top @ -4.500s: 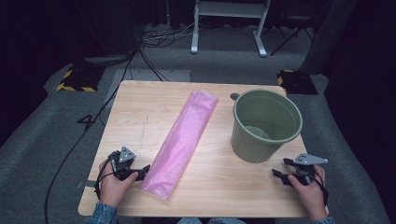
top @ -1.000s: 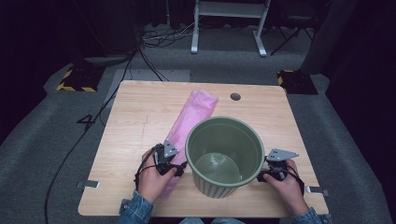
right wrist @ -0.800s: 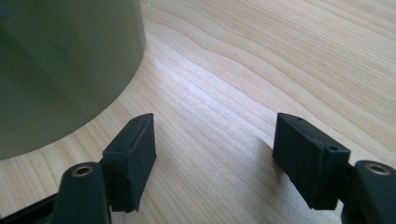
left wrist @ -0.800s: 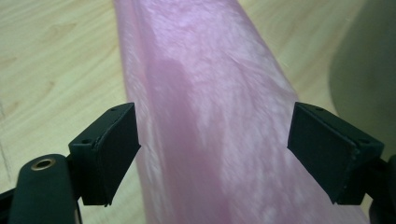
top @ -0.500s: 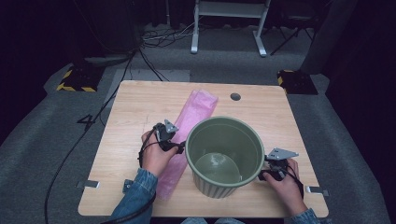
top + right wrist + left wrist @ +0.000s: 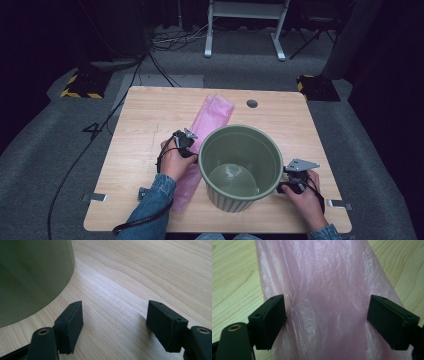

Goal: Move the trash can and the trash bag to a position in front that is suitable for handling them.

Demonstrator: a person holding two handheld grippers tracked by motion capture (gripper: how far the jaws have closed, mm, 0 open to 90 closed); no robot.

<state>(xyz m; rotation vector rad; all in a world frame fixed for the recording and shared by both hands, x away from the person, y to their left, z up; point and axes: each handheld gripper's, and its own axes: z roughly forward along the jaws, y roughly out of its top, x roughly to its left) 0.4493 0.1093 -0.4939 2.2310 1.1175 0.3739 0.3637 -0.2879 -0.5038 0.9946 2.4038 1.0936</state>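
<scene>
A long pink plastic bag (image 6: 212,115) lies slantwise on the wooden table (image 6: 145,130); its near end runs behind the left side of a green ribbed bin (image 6: 240,167). The bin stands upright and empty at the front middle. My left gripper (image 6: 186,141) hovers over the middle of the bag, just left of the bin's rim. In the left gripper view the jaws of the left gripper (image 6: 329,320) stand open and straddle the crinkled pink bag (image 6: 324,290). My right gripper (image 6: 289,180) rests by the bin's right side. The right gripper (image 6: 115,325) is open over bare wood, with the bin's wall (image 6: 32,277) at its left.
A round cable hole (image 6: 252,103) sits in the table's far middle. Bare wood lies to the left of the bag and at the far right. Beyond the table are grey carpet, cables and a white stand (image 6: 245,20).
The bin came from the back right to the front middle several seconds ago and has stayed put since. Within the last second my left hand slid away from me along the bag to its middle.
</scene>
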